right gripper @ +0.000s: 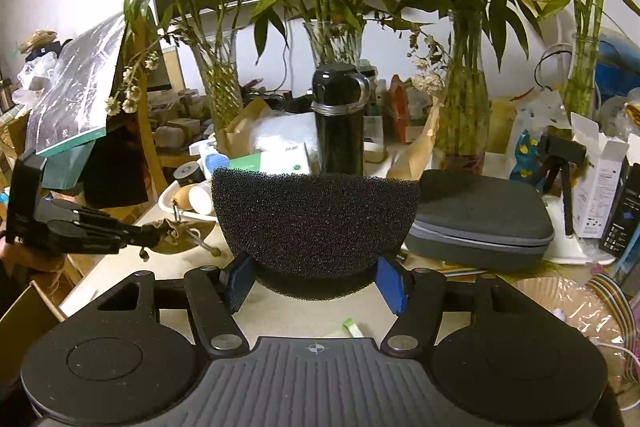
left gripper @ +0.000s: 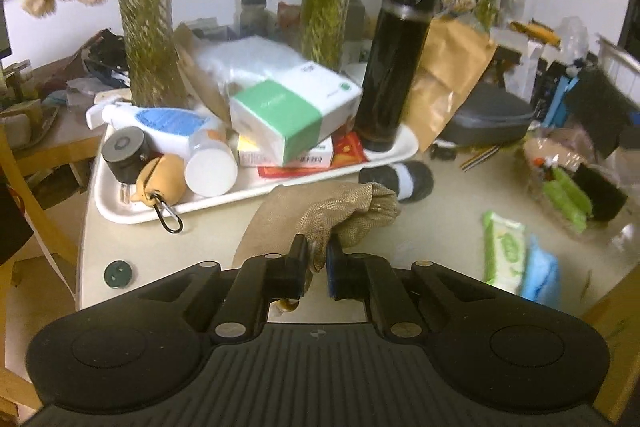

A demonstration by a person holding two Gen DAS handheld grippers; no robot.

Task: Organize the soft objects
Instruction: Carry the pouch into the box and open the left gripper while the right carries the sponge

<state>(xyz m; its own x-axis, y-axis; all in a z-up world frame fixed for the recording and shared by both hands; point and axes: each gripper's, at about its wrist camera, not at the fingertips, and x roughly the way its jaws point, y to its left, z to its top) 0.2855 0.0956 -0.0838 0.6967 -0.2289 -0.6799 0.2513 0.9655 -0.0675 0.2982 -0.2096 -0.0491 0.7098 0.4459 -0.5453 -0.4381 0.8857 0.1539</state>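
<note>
Over the cream worktop [left gripper: 440, 227] the left tool [left gripper: 318, 251] pinches a limp tan burlap drawstring pouch [left gripper: 352, 211] by its gathered neck, while the right tool [right gripper: 316, 281] clamps a light, squashy black half-round foam sponge [right gripper: 316, 219] by its sides.

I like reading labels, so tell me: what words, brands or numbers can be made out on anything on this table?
None can be read.
Green-banded white box: print on the band and top, too blurred.
Flat carton beneath it: a barcode, digits unreadable.
Red packet: yellow marks, illegible.
White cartons at right: lines too small.
</note>
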